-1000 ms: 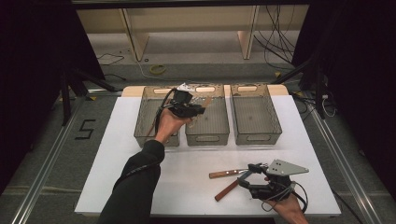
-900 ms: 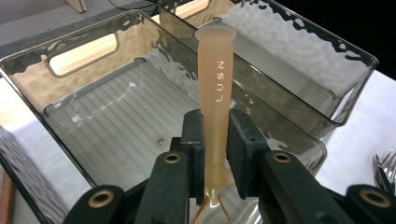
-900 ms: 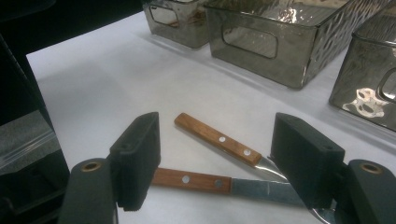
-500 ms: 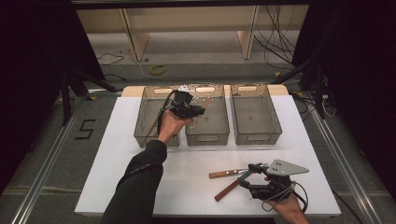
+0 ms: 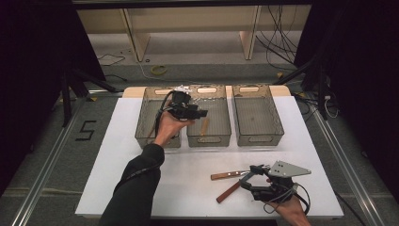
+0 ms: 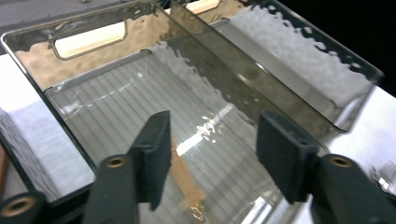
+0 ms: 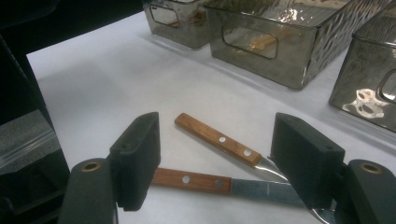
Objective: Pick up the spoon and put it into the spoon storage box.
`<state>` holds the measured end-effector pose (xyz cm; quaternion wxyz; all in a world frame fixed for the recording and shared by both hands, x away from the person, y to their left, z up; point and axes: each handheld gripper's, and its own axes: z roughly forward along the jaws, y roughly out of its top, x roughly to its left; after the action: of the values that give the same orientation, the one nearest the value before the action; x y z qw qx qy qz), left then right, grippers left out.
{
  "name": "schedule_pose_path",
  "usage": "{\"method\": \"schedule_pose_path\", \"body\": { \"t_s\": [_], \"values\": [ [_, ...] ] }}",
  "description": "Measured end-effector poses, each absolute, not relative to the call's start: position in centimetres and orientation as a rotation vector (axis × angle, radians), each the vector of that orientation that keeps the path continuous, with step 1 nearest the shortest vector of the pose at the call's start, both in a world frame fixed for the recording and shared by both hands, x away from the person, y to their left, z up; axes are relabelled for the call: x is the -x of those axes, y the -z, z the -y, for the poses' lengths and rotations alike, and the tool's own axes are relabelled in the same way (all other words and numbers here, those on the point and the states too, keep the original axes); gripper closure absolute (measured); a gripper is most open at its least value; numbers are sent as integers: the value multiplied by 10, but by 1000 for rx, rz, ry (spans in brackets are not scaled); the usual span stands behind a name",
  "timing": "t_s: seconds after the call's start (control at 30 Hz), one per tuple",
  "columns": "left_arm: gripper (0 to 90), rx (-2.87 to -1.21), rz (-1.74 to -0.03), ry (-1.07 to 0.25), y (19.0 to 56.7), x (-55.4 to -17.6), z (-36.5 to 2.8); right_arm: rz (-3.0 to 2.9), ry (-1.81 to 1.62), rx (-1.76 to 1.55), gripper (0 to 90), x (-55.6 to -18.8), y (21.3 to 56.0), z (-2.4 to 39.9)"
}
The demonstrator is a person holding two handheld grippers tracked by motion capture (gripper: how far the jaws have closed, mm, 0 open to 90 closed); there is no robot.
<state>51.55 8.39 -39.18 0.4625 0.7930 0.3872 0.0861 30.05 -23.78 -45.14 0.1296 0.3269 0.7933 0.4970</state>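
I saw three clear bins in a row at the back of the white surface (image 5: 117, 188). The left bin (image 5: 146, 127) sat partly behind my left hand (image 5: 167, 126). My left hand-held gripper (image 5: 200, 113) hung over the middle bin (image 5: 221, 127), jaws just opened, pads apart with nothing between them. In the left gripper view, the left hand-held gripper (image 6: 212, 149) looked down into that bin, and a wooden-handled utensil (image 6: 184, 179) lay on its ribbed floor below the left pad, blurred. From the high view the same utensil (image 5: 204, 126) lay in the middle bin, released. The right bin (image 5: 258, 115) stood just beside it.

Near the front right, two wooden-handled knives lay on the surface: one knife (image 5: 228, 175) nearly level, the other knife (image 5: 229, 192) slanted. My right hand-held gripper (image 5: 248, 178) sat at their blade ends, jaws wide, gripping nothing. In the right gripper view, both blades (image 7: 261, 189) met between its pads (image 7: 137, 158), not touched by them.
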Motion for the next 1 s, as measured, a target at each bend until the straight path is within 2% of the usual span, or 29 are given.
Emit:
{"method": "schedule_pose_path", "body": {
  "t_s": [0.37,1.0],
  "values": [
    [305,-1904,-881,-228,388,-468,-120,-2414,-1364,-832,335,-304,443,233],
    [248,-1903,-774,-260,420,-395,-153,-2707,-1015,-521,341,-322,435,202]
  ]
}}
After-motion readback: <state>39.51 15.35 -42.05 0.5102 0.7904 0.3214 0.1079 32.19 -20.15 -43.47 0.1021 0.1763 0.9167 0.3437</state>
